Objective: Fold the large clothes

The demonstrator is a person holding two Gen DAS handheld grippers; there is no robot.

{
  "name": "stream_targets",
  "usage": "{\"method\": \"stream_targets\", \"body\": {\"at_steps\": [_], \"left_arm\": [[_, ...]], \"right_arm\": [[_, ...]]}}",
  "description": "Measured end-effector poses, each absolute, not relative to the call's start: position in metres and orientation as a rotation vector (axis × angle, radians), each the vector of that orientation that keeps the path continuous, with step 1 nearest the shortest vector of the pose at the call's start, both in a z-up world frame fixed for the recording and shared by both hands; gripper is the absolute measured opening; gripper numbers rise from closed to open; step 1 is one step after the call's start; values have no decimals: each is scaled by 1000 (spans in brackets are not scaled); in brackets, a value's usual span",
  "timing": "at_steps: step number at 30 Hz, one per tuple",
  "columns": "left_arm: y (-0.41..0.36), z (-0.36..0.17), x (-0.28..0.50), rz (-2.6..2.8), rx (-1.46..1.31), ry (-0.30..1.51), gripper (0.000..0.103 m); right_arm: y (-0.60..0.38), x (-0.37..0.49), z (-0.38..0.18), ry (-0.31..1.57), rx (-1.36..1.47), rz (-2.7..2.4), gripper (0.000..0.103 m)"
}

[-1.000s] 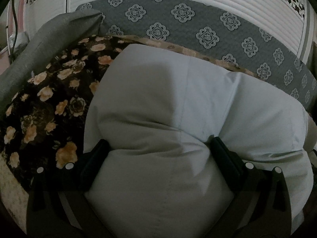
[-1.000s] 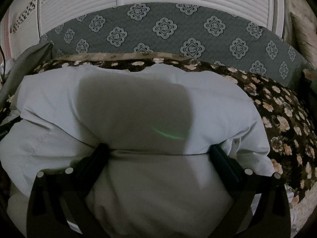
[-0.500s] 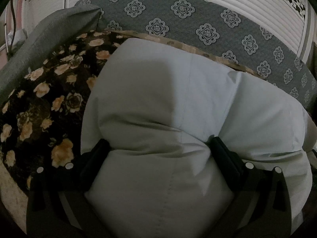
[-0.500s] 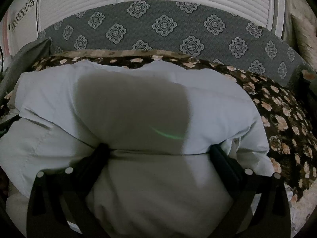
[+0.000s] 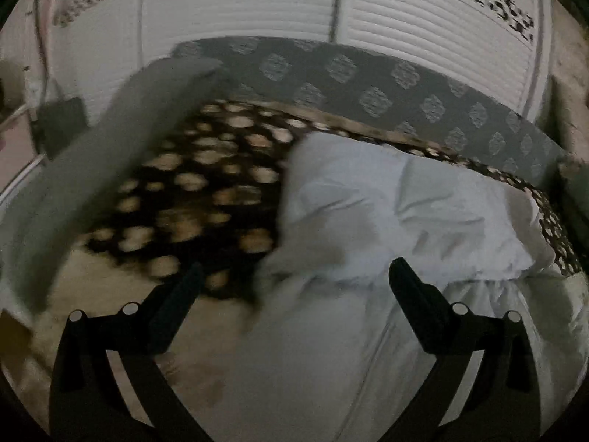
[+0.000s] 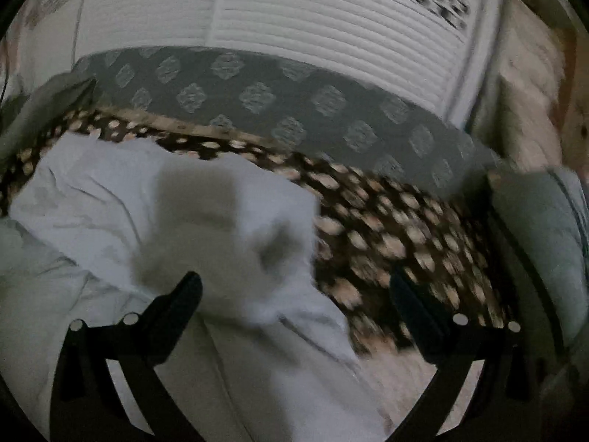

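Pale garment point(image 5: 405, 199) on floral blanket point(image 5: 206, 191)

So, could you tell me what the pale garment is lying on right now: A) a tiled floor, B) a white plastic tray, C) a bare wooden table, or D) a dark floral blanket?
D: the pale garment rests on a dark floral blanket, whose flower print shows on both sides of it in the two wrist views.
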State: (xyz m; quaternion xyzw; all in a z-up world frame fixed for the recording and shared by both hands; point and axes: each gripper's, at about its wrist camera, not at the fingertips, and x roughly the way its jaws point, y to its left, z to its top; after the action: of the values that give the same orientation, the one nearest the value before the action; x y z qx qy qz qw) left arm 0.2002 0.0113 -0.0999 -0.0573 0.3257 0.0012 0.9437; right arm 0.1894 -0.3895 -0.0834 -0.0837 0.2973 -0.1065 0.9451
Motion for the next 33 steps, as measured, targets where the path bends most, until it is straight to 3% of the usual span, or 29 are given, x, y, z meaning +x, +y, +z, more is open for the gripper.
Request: {"method": "stream_targets", "body": {"at_steps": [5, 10, 18, 20, 23, 33], "left_arm": [[54, -95, 142, 107, -235, 758, 100], [78, -142, 110, 184, -359, 966, 97], [18, -159, 91, 42, -97, 1120, 96], [10, -167, 86, 12, -90, 1164, 96], [11, -174, 87, -3, -114, 1204, 100], [16, -214, 98, -24, -158, 1397, 100]], "right_arm": [[-434, 129, -92, 706, -81, -243, 101], [-457, 90, -108, 823, 73, -270, 101], [-457, 56, -164, 1038, 345, -248, 101], [-454, 53, -180, 1136, 355, -317, 101], [-454, 53, -178, 1129, 358, -317, 101], [-449, 67, -201, 1233, 317, -330, 102]]}}
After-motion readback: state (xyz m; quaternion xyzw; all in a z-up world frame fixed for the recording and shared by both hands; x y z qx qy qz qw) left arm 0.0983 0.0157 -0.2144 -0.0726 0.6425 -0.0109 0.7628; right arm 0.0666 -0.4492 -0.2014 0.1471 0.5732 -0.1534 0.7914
